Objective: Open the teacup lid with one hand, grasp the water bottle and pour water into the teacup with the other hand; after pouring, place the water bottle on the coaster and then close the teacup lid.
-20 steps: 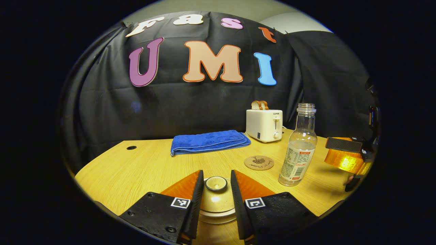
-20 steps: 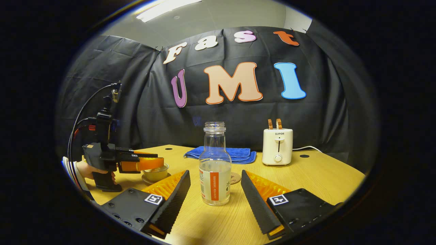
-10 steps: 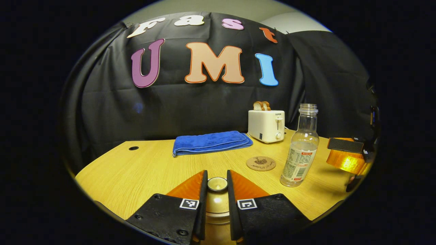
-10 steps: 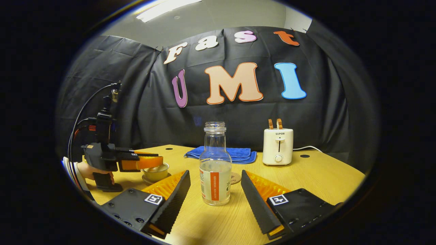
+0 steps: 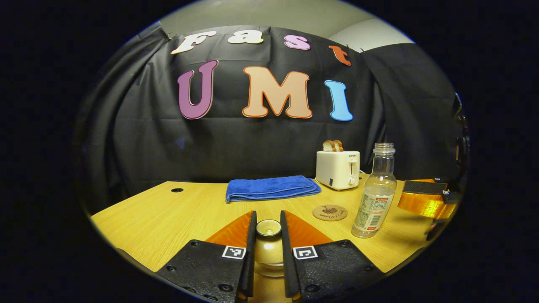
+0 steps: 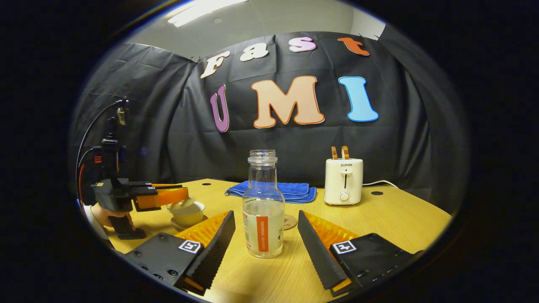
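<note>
Ceramic and pale, the teacup lid (image 5: 268, 227) sits pinched by its knob between the left gripper (image 5: 268, 252) fingers, tilted just above the teacup (image 6: 187, 213) so the mouth is free for pouring. Ahead of the right gripper (image 6: 265, 246), whose fingers are spread wide and hold nothing, the water bottle (image 6: 263, 210) stands upright on the bench (image 6: 396, 219), framed for a grasp. Beyond it lies the coaster (image 5: 330, 212), its later resting place.

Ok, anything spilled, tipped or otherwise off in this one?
Nothing stands out. The bottle stands upright and uncapped, the table looks dry, and the lid hangs tilted over the cup in the left hand-held gripper.
</note>
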A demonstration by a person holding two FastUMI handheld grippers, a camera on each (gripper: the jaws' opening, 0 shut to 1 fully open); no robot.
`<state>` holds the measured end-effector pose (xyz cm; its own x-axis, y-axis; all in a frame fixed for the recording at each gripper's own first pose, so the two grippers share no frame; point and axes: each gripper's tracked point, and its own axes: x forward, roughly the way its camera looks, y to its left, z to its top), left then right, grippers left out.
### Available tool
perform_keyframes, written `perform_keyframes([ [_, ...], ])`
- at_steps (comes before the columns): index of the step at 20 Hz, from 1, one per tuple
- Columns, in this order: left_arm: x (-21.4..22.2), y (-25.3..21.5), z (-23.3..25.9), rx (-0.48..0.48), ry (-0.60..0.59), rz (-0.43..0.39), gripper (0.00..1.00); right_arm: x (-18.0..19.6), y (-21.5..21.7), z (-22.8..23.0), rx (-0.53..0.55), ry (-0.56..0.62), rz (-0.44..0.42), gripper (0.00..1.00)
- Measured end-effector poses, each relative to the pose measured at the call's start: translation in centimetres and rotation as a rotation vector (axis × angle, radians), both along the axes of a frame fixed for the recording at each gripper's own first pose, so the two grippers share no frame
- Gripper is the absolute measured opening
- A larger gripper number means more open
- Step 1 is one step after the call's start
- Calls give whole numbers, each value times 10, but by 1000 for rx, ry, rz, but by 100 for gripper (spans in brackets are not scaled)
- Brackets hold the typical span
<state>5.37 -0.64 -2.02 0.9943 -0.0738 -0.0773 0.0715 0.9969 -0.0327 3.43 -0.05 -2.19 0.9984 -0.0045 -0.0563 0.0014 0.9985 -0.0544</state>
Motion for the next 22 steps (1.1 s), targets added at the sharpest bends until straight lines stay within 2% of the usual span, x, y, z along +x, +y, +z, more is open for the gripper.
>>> perform_keyframes([
  [3,-8,14,3,2,-15,25,26,11,-1,0,-2,0,-17,92],
  [4,-11,19,3,2,-16,32,26,15,0,-3,-1,6,-18,96],
  [5,-14,23,3,2,-16,38,26,18,0,-4,0,11,-19,92],
  [6,-17,28,2,3,-16,44,26,21,2,-4,-1,14,-18,96],
  [8,-21,39,3,4,-16,59,26,27,4,-8,-1,32,-16,92],
  [12,-31,64,4,6,-12,94,26,36,9,-20,-4,97,-7,92],
  [14,-34,76,2,8,-12,115,26,40,9,-24,-8,122,-9,100],
  [16,-39,87,3,9,-11,131,26,45,10,-29,-9,149,-11,100],
  [17,-42,92,3,9,-11,142,26,47,10,-30,-10,159,-14,92],
  [22,-49,107,3,11,-13,163,26,54,10,-37,-15,190,-34,96],
])
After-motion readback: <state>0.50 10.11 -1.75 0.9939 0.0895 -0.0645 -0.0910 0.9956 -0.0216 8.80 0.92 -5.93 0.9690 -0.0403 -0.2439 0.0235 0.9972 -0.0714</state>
